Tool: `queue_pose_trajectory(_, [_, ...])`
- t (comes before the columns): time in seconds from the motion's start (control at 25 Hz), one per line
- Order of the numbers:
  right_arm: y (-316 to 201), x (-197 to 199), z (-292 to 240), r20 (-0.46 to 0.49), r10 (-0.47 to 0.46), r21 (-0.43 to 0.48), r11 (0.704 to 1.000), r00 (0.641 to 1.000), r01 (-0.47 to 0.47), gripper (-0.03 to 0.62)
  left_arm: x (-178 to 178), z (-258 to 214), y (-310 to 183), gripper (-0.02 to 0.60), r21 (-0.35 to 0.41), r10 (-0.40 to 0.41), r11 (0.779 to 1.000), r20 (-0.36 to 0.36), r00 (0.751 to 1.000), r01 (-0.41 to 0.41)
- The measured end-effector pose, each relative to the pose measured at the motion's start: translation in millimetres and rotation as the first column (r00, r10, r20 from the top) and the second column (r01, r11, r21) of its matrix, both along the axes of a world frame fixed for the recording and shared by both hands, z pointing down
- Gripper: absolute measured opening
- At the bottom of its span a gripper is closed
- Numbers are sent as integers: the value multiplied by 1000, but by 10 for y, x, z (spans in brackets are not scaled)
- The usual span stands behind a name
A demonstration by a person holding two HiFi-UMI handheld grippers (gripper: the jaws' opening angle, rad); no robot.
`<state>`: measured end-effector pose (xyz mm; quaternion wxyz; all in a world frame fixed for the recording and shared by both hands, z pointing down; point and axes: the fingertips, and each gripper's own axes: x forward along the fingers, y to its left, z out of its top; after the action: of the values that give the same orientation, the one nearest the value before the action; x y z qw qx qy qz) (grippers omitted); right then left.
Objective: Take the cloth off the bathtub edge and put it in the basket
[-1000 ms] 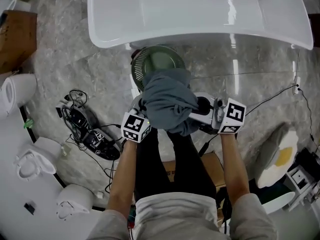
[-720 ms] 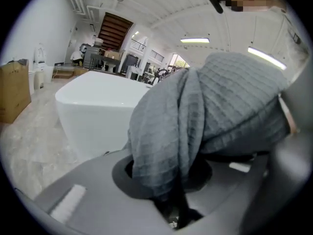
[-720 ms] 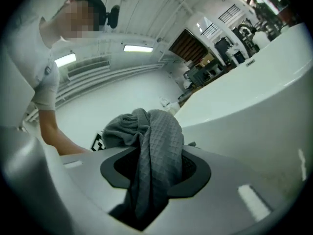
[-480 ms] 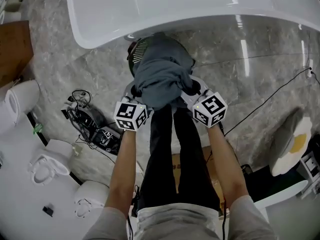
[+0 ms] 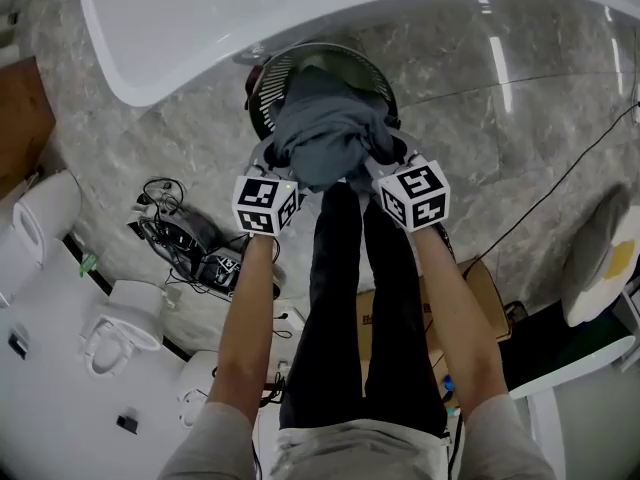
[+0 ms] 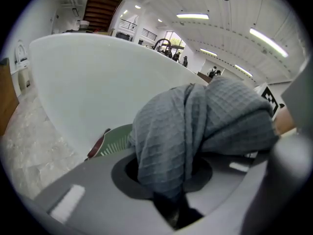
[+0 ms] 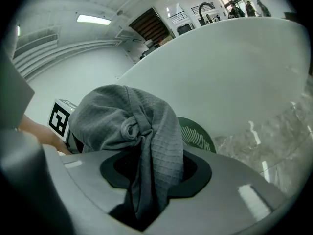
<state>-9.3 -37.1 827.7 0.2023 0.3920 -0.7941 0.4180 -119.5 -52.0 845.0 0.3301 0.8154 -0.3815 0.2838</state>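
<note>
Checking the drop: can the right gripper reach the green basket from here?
Probably yes: the right gripper, shut on the grey cloth, hangs above the open green basket; only cloth between.

Cloth [image 5: 325, 138] lower now, over the basket [image 5: 266, 90].

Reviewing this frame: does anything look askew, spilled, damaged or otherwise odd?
Nothing wrong with the task items: the grey cloth hangs bunched, clamped by the left gripper and right gripper, over the green basket beside the bathtub. The only untidy spot is a tangle of black cables on the marble floor.
</note>
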Motion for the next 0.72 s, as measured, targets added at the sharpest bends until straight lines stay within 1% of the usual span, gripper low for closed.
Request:
queue_pose_trajectory(0.12, [31, -6, 147, -44, 0, -24, 1000, 999, -1, 143, -35, 146, 56, 146, -33, -5, 999, 4, 1000, 6])
queue_pose_trajectory(0.24, [35, -14, 226, -73, 11, -42, 999, 997, -14, 143, -82, 201, 88, 152, -49, -20, 999, 7, 1000, 20])
queue_pose_trajectory(0.44, [15, 17, 325, -122, 57, -67, 996, 991, -65, 146, -150, 198, 77, 152, -54, -25, 998, -6, 1000, 25])
queue_pose_trajectory(0.56, [11, 64, 378, -154, 93, -89, 990, 984, -107, 153, -222, 181, 57, 178, -56, -24, 998, -9, 1000, 23])
queue_pose_trajectory(0.72, [4, 45, 317, -150, 106, -88, 989, 983, -120, 156, -306, 93, 15, 179, -45, -39, 998, -39, 999, 37])
